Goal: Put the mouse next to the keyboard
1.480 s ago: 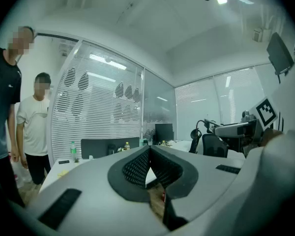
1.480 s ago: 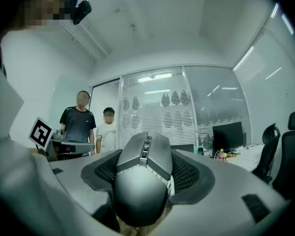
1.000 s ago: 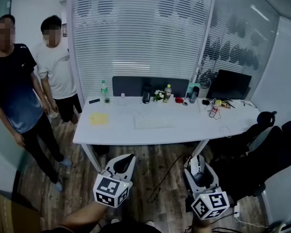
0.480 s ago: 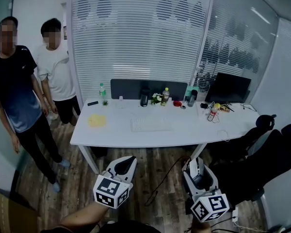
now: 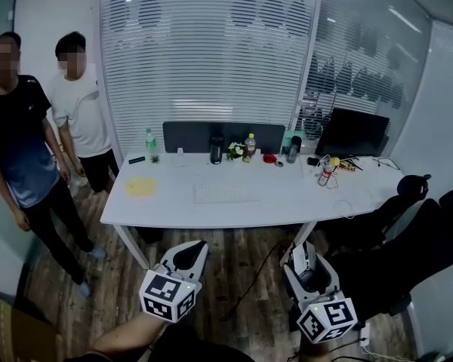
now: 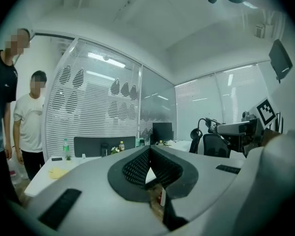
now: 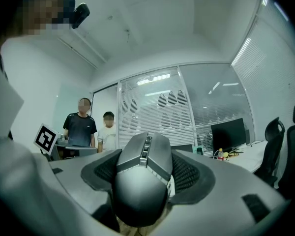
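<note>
The left hand-held gripper (image 6: 150,148) has its jaws closed tip to tip, with nothing between the pads. Beyond it lies a white tabletop (image 6: 76,162) carrying a yellow sheet (image 6: 58,172), a green bottle (image 6: 65,148) and a dark partition (image 6: 91,145). A monitor (image 6: 162,131) stands further right. Two persons (image 6: 30,119) stand at the left, beside the slatted blinds (image 6: 88,102).

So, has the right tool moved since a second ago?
Yes: the right tool, holding the mouse, has edged closer to the front edge of the white desk.
</note>
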Demonstrator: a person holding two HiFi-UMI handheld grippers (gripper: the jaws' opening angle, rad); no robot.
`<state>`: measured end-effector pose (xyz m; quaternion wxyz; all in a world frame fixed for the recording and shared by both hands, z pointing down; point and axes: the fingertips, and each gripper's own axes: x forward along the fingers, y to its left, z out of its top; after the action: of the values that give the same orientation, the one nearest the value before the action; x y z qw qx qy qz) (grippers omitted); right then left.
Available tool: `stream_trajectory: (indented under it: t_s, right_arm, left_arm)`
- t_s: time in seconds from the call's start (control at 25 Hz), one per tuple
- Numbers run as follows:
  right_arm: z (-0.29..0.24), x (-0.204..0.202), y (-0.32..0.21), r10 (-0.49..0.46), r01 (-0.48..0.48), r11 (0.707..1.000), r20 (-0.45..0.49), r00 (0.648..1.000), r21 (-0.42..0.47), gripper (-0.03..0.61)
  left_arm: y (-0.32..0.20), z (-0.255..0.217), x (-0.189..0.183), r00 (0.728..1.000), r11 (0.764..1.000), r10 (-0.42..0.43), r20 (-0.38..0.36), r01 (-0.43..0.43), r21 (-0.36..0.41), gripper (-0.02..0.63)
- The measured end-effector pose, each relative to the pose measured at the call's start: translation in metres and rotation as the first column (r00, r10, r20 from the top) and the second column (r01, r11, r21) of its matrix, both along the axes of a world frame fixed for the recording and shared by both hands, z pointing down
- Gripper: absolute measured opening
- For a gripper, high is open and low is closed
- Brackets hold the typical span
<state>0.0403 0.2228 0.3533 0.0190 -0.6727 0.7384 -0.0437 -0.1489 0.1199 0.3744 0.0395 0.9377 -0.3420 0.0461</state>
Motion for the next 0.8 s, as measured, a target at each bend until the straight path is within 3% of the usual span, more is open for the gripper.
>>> stream_trajectory:
  t_s: [0.28,0.56,0.8]
  right_arm:
    - [0.003,0.014,-0.032,0.014,-0.014,1.0,-0.005,1.0,0.012,0.307]
    - [0.001,0.03,-0.094,0.058,-0.058,0.998,-0.033,0.998,-0.008,0.307]
    - [-0.001,0.038,-0.155,0.078,-0.078,0.997,-0.033,0.996,-0.012,0.307]
  left_arm:
    - [-0.033,0.015,0.018,1.0,1.0,0.023,0.02,-0.023,-0.005,0.029]
    - [-0.106,0.007,0.041,0.996,0.997,0.073,-0.043,-0.074,-0.026,0.029]
    - [-0.172,0.004,0.058,0.994,0.994,0.106,-0.03,-0.106,-0.015,0.029]
